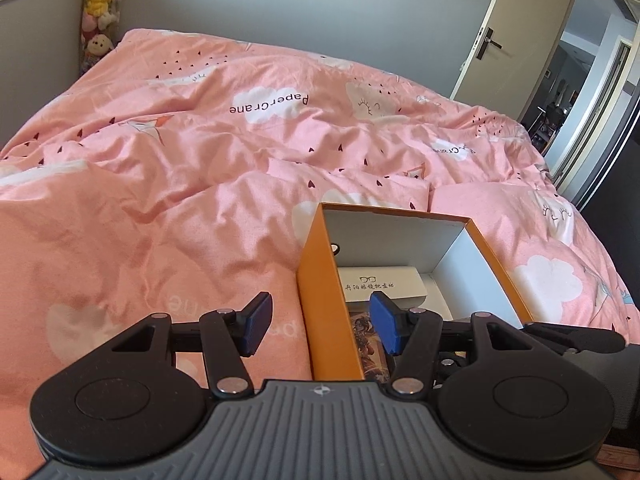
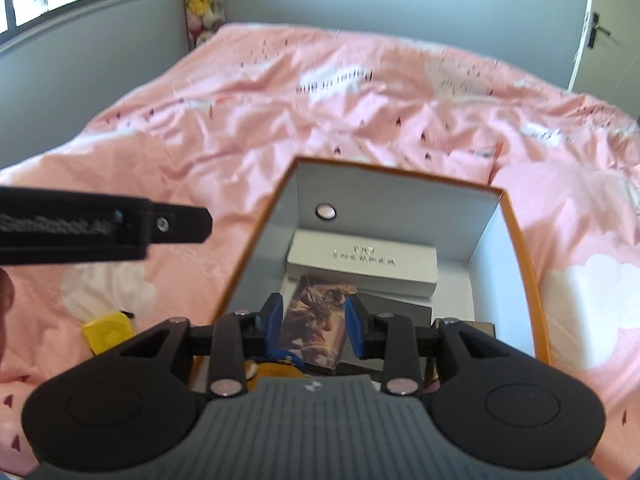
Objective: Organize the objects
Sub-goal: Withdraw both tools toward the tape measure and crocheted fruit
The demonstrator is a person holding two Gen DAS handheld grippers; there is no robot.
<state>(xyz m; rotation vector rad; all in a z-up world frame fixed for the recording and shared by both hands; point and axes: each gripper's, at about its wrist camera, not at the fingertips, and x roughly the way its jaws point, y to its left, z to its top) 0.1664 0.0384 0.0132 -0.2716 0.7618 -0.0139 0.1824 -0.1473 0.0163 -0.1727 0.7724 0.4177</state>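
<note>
Right gripper (image 2: 313,326) jaws apart, empty, over box (image 2: 524,264); left gripper (image 1: 320,326) wide open astride wall, probably snags it lifting

A pink duvet (image 1: 200,152) printed with white clouds covers the bed. Plush toys (image 1: 100,4) are stacked in the room's far left corner beyond it. Past the bed's right edge a cream door (image 1: 516,32) stands open.

A bed (image 1: 200,184) under a rumpled pink duvet with white clouds carries everything. An open orange box (image 1: 320,280) sits on it toward five o'clock in the left wrist view. In the right wrist view a small yellow object (image 2: 107,331), perhaps a pouch, lies at eight o'clock, left of the box.
</note>
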